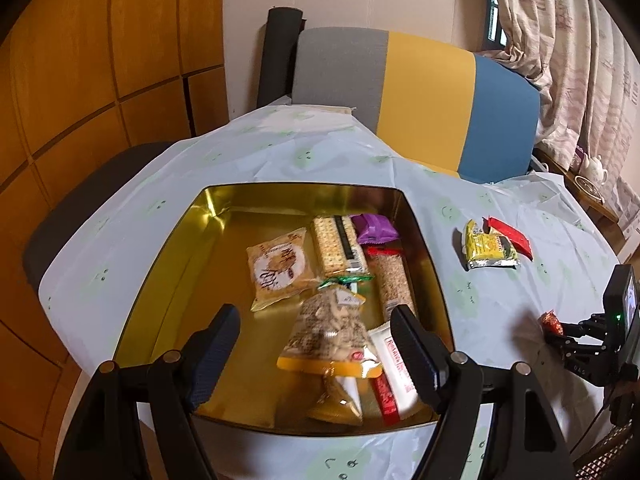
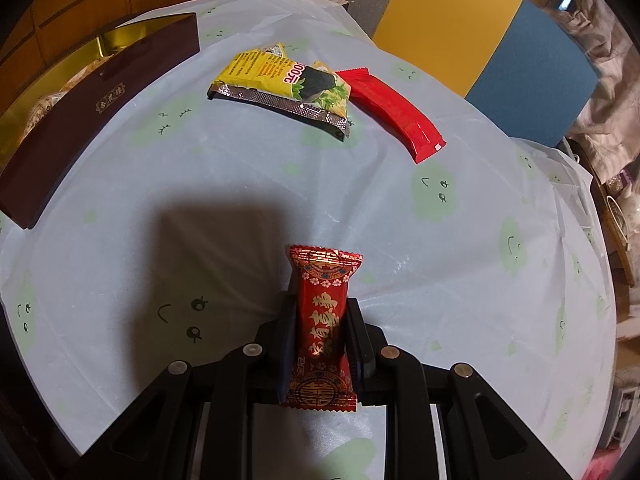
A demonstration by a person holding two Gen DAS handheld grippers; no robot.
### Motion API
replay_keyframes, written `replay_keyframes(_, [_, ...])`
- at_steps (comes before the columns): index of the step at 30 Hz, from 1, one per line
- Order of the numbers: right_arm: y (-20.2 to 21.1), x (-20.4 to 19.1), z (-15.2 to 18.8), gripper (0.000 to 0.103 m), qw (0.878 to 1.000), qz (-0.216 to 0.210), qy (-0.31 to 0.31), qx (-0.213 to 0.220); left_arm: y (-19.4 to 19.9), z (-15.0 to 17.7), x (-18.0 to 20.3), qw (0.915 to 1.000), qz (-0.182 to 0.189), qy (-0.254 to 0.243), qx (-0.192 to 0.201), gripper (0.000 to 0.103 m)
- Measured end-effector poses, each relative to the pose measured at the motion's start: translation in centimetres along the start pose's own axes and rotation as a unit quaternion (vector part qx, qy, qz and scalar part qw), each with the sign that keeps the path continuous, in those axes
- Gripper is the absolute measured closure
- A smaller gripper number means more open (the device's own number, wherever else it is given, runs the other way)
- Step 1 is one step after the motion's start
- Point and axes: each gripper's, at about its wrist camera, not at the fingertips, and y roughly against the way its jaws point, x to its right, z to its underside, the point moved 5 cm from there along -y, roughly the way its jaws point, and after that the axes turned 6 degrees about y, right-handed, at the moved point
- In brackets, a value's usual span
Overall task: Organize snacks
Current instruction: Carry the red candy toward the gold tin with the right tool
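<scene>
Pale tablecloth (image 2: 248,184) with green smiley faces covers the table where I work. Relative to the gold tin (image 1: 168,248), my left gripper (image 1: 316,344) hovers over its near edge, fingers apart, gripping nothing. My right gripper (image 2: 320,320) is off to the tin's right, clamped on a red candy (image 2: 322,320). Beyond it lie a yellow packet (image 2: 276,80) and a red bar (image 2: 396,116), touching.

Gleaming gold metal lines the square tin (image 1: 168,264), mirror-smooth and reflecting the clear glossy plastic peanut bag (image 1: 330,332) at centre frame. The thin pale cloth with green faces (image 2: 248,200) over the worktop looks slick and creased. Lower centre of the right view, the shiny red foil candy wrapper (image 2: 322,320) sits between matt black plastic jaws. Upper left there, the dark brown box wall (image 2: 92,112) looks satin-smooth.
</scene>
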Motion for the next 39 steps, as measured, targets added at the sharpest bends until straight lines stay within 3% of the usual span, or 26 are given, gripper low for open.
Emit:
replay_keyframes(11, [0.3, -0.8, 0.2, 0.079, 1.000, 0.016, 0.001, 0.004, 0.1, 1.5, -1.6, 0.9999, -0.005, 0.012, -0.003, 0.024])
replay_keyframes(22, [0.1, 0.1, 0.0, 0.079, 0.999, 0.015, -0.050, 0.000, -0.1, 2.0, -2.7, 0.9998, -0.007, 0.020, -0.006, 0.024])
replay_keyframes(34, [0.3, 0.2, 0.4, 0.080, 0.984, 0.058, -0.165, 0.018, -0.2, 2.4, -4.7, 0.9991, -0.017, 0.036, -0.012, 0.024])
replay_keyframes(39, [0.4, 0.8, 0.9, 0.080, 0.971, 0.011, -0.238, 0.028, 0.0, 2.5, -5.1, 0.9989, -0.015, 0.042, -0.012, 0.024])
